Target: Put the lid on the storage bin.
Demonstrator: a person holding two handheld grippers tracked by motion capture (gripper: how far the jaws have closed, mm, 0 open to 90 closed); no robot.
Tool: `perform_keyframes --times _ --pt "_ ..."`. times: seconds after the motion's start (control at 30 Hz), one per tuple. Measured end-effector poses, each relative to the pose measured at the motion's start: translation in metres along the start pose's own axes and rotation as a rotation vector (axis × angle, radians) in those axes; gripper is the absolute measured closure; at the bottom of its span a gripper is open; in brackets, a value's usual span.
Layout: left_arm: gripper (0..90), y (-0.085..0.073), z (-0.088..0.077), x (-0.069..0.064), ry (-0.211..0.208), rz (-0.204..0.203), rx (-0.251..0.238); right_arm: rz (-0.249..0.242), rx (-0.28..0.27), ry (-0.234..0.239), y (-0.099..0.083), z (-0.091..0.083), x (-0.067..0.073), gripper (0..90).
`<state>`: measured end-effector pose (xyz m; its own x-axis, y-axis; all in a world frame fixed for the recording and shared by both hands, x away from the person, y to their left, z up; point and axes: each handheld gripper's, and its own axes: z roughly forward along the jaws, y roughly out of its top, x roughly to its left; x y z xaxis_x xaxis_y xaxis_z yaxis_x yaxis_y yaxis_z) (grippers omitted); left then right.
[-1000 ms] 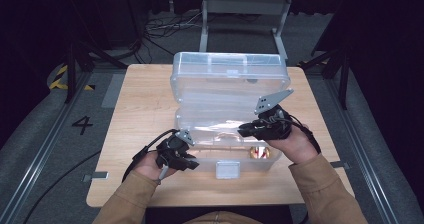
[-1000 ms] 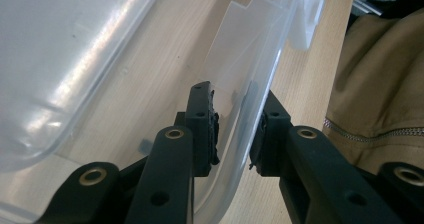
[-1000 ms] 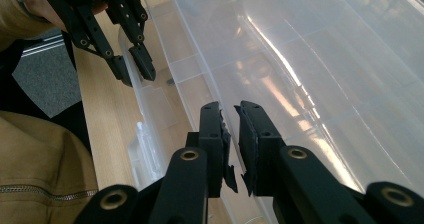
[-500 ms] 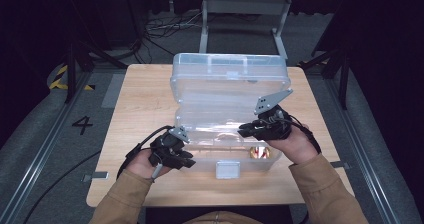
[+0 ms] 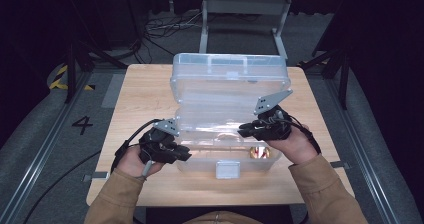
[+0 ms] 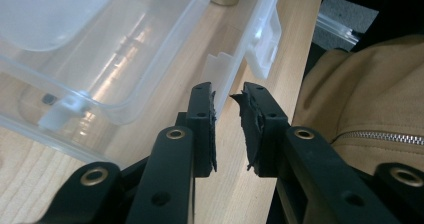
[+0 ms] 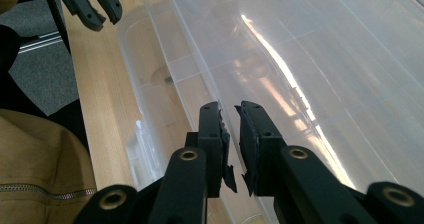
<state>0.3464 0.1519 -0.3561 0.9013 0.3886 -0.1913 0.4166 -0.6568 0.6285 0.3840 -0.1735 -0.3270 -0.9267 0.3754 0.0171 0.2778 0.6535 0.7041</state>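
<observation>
A clear plastic box stands on the wooden table with its lid thrown back. My right gripper is shut on the rim of the clear inner tray, held over the box. In the right gripper view that rim runs straight into the jaws of the right gripper. My left gripper hovers at the box's front left corner. Its jaws have just been closing to a narrow gap with nothing between them. A small golden object lies in the box.
The box's white front latch hangs down at the near wall, also in the left gripper view. The person's tan sleeves come in from the bottom. A metal frame and cables lie on the floor beyond the table.
My left gripper has lifted a little and drifted slightly left beside the box. The right gripper and the tray have stayed put.
</observation>
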Motion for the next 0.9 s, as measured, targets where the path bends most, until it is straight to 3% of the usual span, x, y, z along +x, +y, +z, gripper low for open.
perform_keyframes --times 0.3,0.47,0.63,0.8,0.9 --pt "81.0 0.0 -0.018 0.004 -0.01 -0.028 -0.109 0.003 -0.007 -0.006 -0.001 0.0 0.001 79.6" --pt "81.0 0.0 -0.033 0.005 0.014 -0.048 -0.235 0.001 -0.009 -0.013 -0.002 0.0 0.002 79.5" --pt "82.3 0.0 -0.039 0.004 0.049 -0.065 -0.294 0.003 -0.011 -0.014 -0.003 0.0 0.003 79.5" --pt "81.9 -0.001 -0.046 0.006 0.076 -0.129 -0.397 0.008 -0.014 -0.013 -0.004 0.0 0.004 79.3" --pt "81.9 0.004 -0.046 0.007 0.111 -0.173 -0.419 0.006 -0.018 -0.011 -0.005 0.001 0.005 79.2"
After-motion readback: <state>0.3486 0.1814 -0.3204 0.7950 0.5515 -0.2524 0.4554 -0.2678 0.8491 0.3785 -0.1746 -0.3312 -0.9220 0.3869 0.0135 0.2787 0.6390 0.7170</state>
